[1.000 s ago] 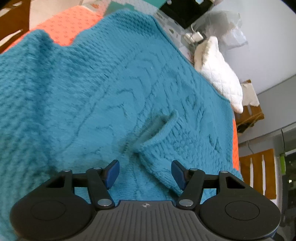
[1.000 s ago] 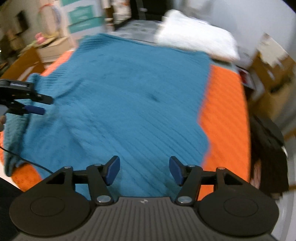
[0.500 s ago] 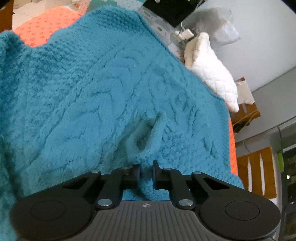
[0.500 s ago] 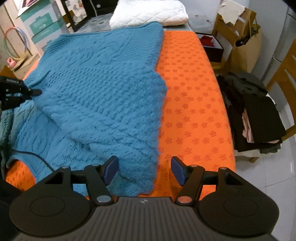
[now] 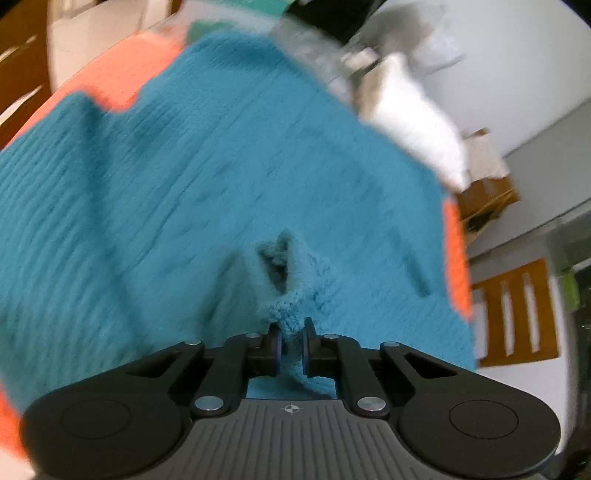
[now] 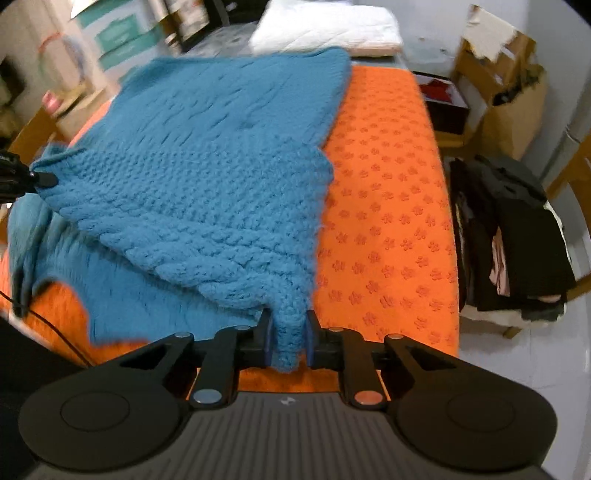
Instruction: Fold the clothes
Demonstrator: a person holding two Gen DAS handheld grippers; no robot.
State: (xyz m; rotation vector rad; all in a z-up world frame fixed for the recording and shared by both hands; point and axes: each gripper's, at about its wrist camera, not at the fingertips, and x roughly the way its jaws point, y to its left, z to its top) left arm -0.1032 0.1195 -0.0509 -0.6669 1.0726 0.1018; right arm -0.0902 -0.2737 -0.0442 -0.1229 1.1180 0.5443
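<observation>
Both hand-held grippers closing on blue knit sweater, dark clothes pile only right view

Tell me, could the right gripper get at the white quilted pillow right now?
Probably not: the right gripper is closing on the blue knitted sweater, and the white quilted pillow lies across the orange bed cover.
</observation>
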